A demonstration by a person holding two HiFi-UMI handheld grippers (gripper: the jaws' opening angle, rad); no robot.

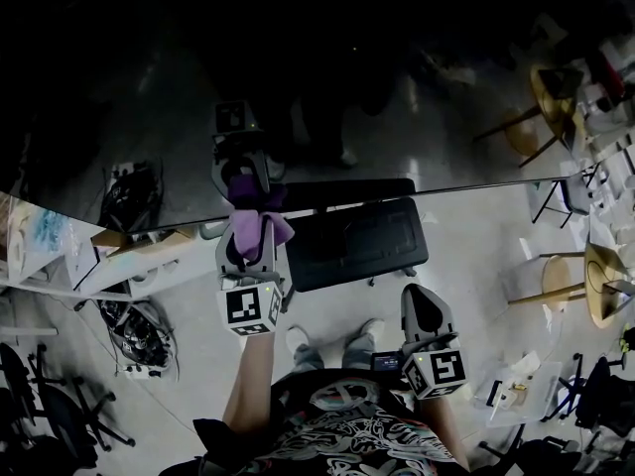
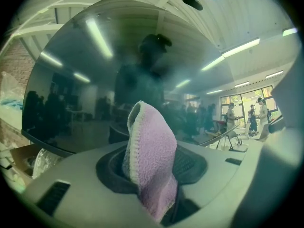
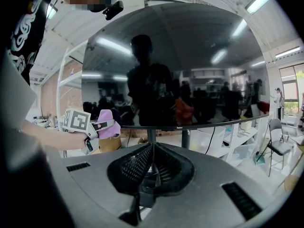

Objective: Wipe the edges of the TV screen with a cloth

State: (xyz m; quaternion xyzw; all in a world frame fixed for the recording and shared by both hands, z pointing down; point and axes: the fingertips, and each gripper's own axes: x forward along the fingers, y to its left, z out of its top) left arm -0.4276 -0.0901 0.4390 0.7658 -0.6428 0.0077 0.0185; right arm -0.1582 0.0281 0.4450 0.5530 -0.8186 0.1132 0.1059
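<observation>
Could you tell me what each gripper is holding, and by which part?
The left gripper pinches the purple cloth by one end, its fold sticking out; the right gripper is shut, empty.

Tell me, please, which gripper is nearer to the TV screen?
Left. The left gripper, clamping the purple cloth, is right at the TV screen's lower edge; the right gripper, shut and empty, sits back from it.

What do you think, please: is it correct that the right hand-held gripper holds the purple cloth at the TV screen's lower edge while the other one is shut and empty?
Not quite. The left hand-held gripper holds the purple cloth at the TV screen's lower edge, as the left gripper view shows; the right hand-held gripper is the one shut and empty.
</observation>
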